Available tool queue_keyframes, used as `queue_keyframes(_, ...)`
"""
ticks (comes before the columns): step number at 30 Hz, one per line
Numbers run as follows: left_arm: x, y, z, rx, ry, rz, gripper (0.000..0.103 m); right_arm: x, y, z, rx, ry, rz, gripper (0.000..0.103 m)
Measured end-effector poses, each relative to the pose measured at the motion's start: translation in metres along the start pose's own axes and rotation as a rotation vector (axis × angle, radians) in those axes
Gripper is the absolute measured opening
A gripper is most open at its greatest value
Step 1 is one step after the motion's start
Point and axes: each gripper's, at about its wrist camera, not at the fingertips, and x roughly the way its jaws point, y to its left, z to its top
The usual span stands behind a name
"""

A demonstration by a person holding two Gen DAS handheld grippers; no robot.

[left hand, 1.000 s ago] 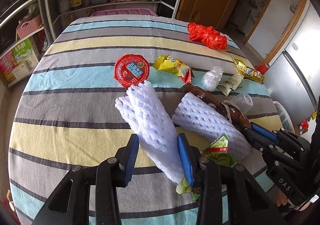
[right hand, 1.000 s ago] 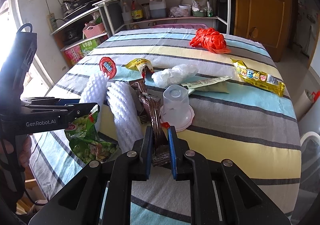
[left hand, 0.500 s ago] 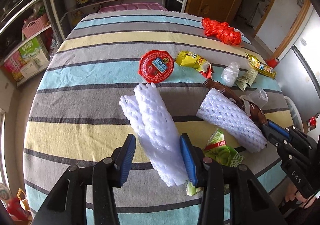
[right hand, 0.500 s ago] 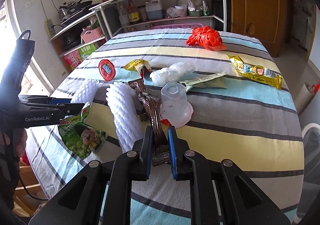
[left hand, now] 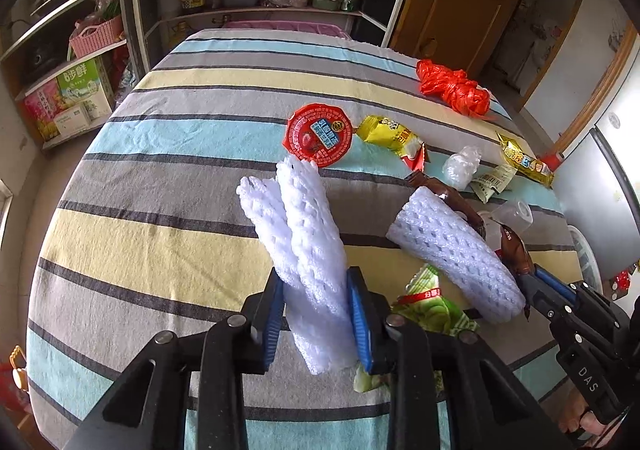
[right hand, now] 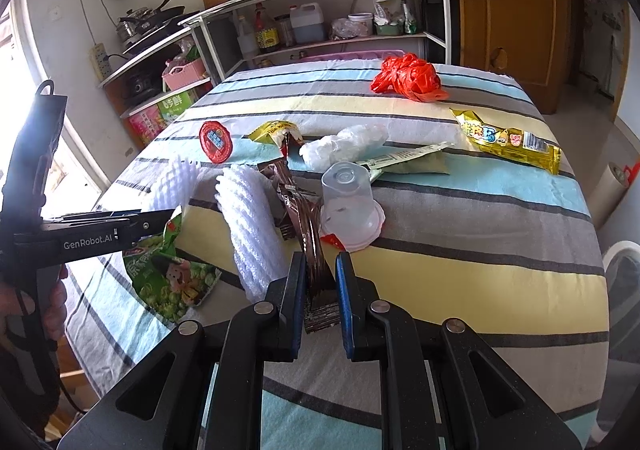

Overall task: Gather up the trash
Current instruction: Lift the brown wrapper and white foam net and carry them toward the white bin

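Observation:
My left gripper (left hand: 316, 314) is shut on a white foam net sleeve (left hand: 304, 242) and holds it above the striped tablecloth (left hand: 160, 178). In the right wrist view that sleeve (right hand: 176, 182) shows beyond the left gripper's fingers (right hand: 148, 224). My right gripper (right hand: 318, 290) is shut on a brown wrapper (right hand: 310, 246), whose far end lies on the table. A second foam sleeve (left hand: 452, 250) lies beside it; it also shows in the right wrist view (right hand: 252, 226). A green snack bag (right hand: 168, 274) lies under the left gripper.
On the cloth lie a red lid (left hand: 318, 134), a yellow wrapper (left hand: 388, 134), a crumpled clear bag (right hand: 344, 142), an upturned clear cup (right hand: 346, 202), a gold snack bar (right hand: 508, 138) and a red plastic bag (right hand: 408, 78). Shelves (right hand: 320, 10) stand behind the table.
My left gripper has closed onto the foam sleeve and lifted it back from the table. My right gripper keeps its hold on the brown wrapper.

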Motion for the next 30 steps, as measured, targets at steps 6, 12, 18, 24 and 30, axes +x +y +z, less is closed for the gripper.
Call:
queue_keyframes(6,-0.019,-0.005,-0.004,0.023,-0.028,0.021,0.028,-0.011,-0.003,-0.001,0.021,-0.027,0.009,0.015)
queue_keyframes(12,-0.042,-0.007,-0.006,0.031,-0.087,0.051,0.028,-0.023,0.0,-0.001,0.019,-0.058,0.01,0.015)
queue_keyframes(18,-0.059,-0.018,-0.012,0.065,-0.15,0.021,0.028,-0.039,0.001,-0.003,0.034,-0.107,-0.01,0.015)
queue_keyframes(24,-0.073,-0.05,-0.014,0.151,-0.212,-0.046,0.028,-0.06,-0.003,-0.009,0.064,-0.159,-0.053,0.015)
queue_keyframes(30,-0.073,-0.088,-0.014,0.236,-0.216,-0.125,0.028,-0.082,-0.018,-0.015,0.115,-0.2,-0.115,0.015)
